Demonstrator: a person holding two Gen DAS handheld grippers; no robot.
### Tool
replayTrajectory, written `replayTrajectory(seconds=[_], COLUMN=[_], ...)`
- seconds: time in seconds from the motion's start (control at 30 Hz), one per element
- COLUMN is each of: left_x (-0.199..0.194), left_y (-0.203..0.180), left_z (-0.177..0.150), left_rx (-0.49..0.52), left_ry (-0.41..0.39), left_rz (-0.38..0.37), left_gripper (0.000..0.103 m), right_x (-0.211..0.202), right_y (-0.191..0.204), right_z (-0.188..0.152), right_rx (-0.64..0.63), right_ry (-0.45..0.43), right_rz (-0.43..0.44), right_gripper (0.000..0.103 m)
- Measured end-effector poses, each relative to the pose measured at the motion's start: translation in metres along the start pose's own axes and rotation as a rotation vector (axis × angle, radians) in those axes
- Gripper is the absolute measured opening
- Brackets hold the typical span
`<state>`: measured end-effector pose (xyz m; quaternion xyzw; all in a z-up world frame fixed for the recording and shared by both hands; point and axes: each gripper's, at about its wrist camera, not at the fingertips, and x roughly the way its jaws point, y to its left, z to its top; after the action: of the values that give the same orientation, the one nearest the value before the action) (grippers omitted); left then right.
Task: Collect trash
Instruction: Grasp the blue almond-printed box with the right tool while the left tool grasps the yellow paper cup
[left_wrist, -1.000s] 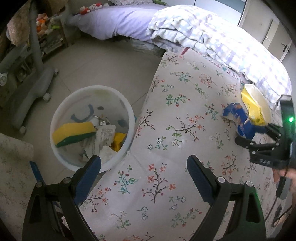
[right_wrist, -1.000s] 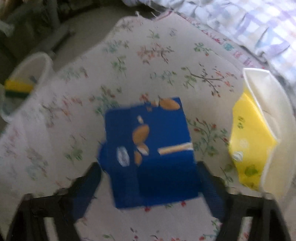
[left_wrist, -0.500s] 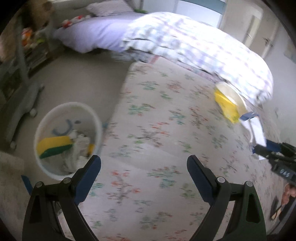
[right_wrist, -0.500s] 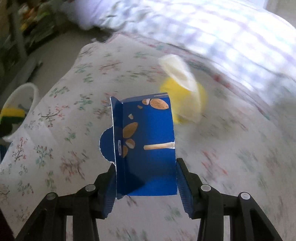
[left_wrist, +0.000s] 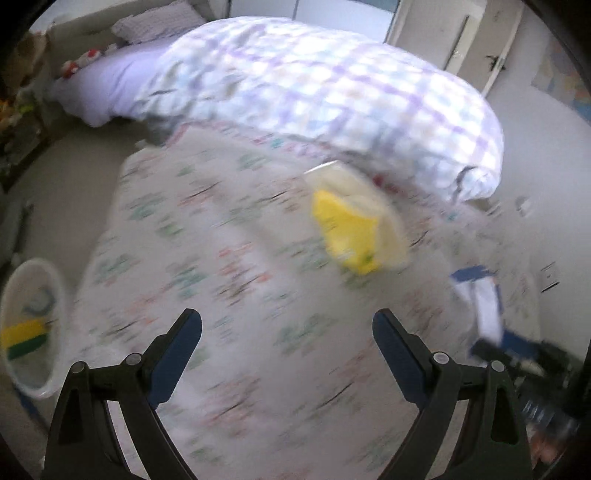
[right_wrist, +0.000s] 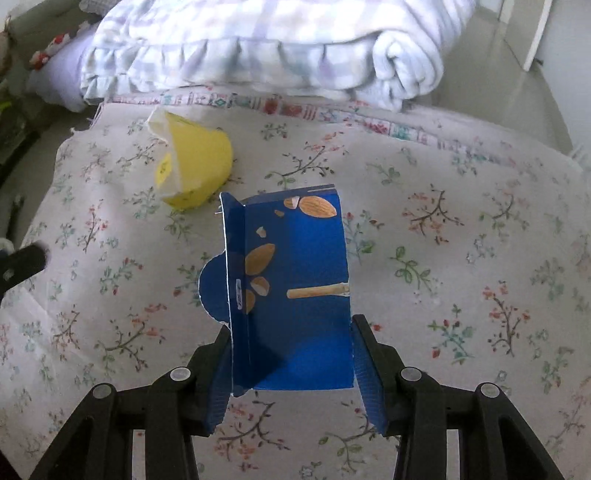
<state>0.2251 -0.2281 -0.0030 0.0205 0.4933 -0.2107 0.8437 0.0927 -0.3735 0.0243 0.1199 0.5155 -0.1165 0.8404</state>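
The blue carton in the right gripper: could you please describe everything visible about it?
The blue carton looks like thin printed cardboard, deep blue with almond pictures and a tan stick. It is flattened and torn open, with a rounded flap on its left edge. The right gripper clamps its lower end, holding it above the floral bedsheet, near the yellow cup.

Motion blurs the left wrist view: the bed's floral sheet (left_wrist: 229, 266) smears, the yellow carton (left_wrist: 347, 236) loses its edges, and the white bin (left_wrist: 55, 280) is cut off at left.
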Motion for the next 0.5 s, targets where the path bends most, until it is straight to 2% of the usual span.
replayTrajectory(seconds=[0.07, 0.17, 0.3, 0.43, 0.47, 0.5], left_x=[0.007, 0.027, 0.052, 0.070, 0.074, 0.076], left_y=[-0.019, -0.049, -0.074, -0.076, -0.076, -0.076], left_z=[0.005, 0.012, 0.019, 0.026, 0.024, 0.024], left_rx=[0.012, 0.057, 0.109, 0.107, 0.105, 0.104], left_ry=[-0.052, -0.067, -0.046, -0.025, -0.019, -0.013], left_rz=[-0.069, -0.110, -0.085, -0.047, -0.044, -0.043], left_gripper=[0.092, 0.079, 0.064, 0.051, 0.045, 0.034], right_x=[-0.004, -0.011, -0.005, 0.000, 0.001, 0.001], right_y=[-0.003, -0.012, -0.026, -0.035, -0.037, -0.038], right_z=[0.005, 0.009, 0.009, 0.006, 0.006, 0.006], right_rx=[0.001, 0.009, 0.029, 0.039, 0.040, 0.040], right_ry=[-0.016, -0.039, -0.026, -0.010, -0.007, -0.007], right_rz=[0.008, 0.015, 0.005, 0.002, 0.004, 0.005], right_gripper=[0.051, 0.051, 0.051, 0.051, 0.051, 0.051])
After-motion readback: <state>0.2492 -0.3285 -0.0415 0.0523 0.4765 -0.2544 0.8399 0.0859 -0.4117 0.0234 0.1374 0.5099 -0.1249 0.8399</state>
